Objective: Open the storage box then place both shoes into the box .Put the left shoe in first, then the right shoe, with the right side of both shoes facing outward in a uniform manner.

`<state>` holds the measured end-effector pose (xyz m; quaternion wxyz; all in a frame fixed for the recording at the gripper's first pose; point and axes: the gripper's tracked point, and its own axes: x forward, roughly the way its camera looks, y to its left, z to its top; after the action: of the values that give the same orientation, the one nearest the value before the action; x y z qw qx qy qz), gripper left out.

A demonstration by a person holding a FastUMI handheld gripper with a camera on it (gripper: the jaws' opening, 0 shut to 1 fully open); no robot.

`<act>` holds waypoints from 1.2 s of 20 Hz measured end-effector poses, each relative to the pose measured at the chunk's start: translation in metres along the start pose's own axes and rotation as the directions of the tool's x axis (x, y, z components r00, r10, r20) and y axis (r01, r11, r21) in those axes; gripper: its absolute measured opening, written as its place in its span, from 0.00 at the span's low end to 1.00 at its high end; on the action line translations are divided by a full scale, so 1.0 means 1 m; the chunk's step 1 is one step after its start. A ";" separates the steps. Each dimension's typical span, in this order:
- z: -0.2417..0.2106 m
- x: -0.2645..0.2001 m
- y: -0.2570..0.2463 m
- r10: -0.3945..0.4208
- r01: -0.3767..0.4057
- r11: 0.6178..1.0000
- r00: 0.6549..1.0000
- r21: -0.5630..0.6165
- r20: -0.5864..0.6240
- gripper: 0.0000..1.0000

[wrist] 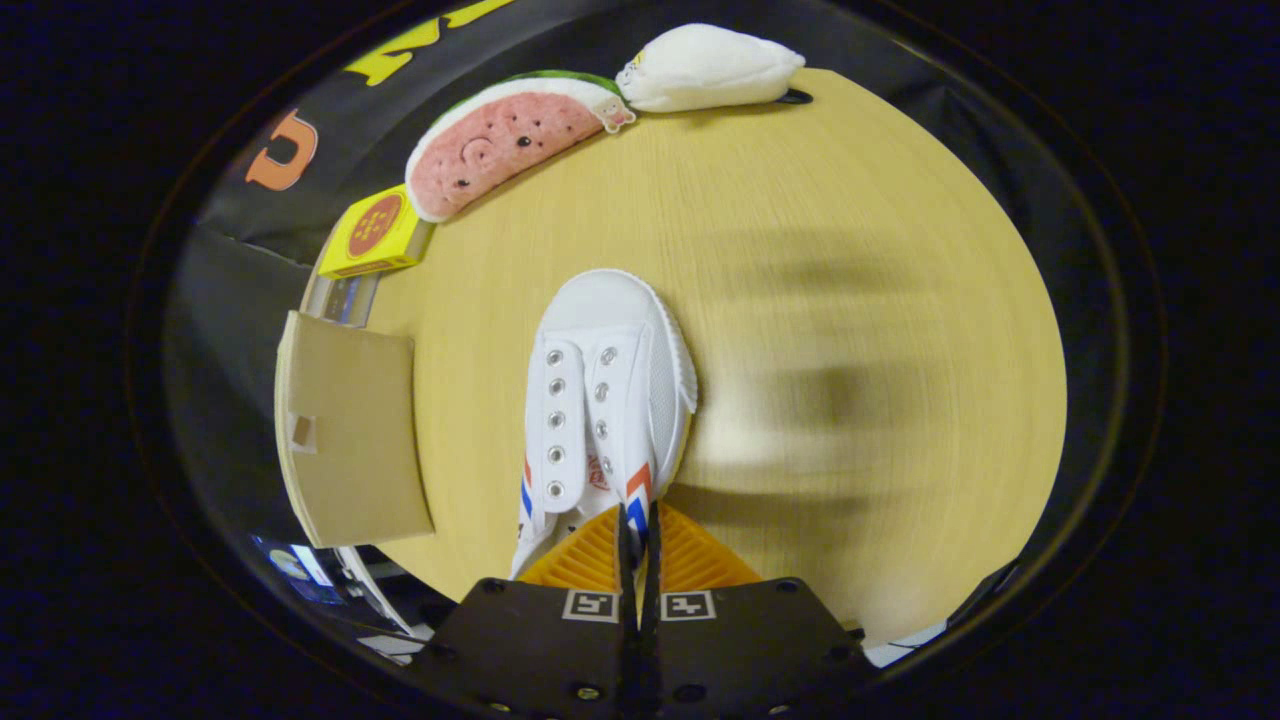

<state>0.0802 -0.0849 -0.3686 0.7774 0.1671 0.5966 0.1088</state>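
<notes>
The gripper [637, 520] is pinched nearly closed on the heel side wall of a white canvas shoe with red and blue stripes [605, 400], toe pointing ahead over the pale wooden table [850, 250], so boxing looks unfinished.

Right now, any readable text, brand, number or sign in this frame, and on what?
None can be read.
Yellow box: round red emblem, blurred.
Watermelon plush: tag too small.
White shoe, pinched at its collar by the tongs: red side mark, too small.
Tongs: square code markers, no words.
</notes>
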 end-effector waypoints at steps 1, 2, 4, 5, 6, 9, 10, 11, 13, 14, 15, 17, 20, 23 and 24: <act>0.002 -0.008 0.008 0.010 -0.010 1.000 1.000 -0.005 0.014 0.00; 0.004 -0.015 0.014 0.017 -0.017 1.000 0.999 -0.011 0.027 0.00; 0.006 -0.030 0.033 0.026 -0.025 1.000 0.998 -0.017 0.056 0.00; 0.004 -0.038 0.045 0.032 -0.030 0.999 0.997 -0.030 0.065 0.00; 0.003 -0.046 0.057 0.041 -0.038 0.998 0.996 -0.043 0.073 0.01; 0.002 -0.061 0.102 0.061 -0.052 0.995 0.992 -0.082 0.107 0.00; 0.001 -0.065 0.115 0.057 -0.047 0.995 0.992 -0.092 0.109 0.00; -0.002 -0.068 0.131 0.054 -0.042 0.994 0.992 -0.104 0.113 0.00; -0.008 -0.074 0.164 0.059 -0.043 0.990 0.992 -0.138 0.115 0.00; -0.011 -0.076 0.180 0.062 -0.043 0.986 0.991 -0.161 0.115 0.00; -0.013 -0.077 0.196 0.066 -0.045 0.984 0.991 -0.175 0.117 0.00; -0.020 -0.079 0.230 0.082 -0.059 0.979 0.990 -0.195 0.113 0.00; -0.025 -0.075 0.270 0.086 -0.058 0.973 0.989 -0.222 0.117 0.00; -0.027 -0.060 0.306 0.070 -0.037 0.972 0.988 -0.233 0.138 0.00; -0.028 -0.053 0.316 0.063 -0.029 0.972 0.988 -0.234 0.141 0.00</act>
<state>0.0487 0.1900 -0.2052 0.8307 0.0968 0.5169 0.1829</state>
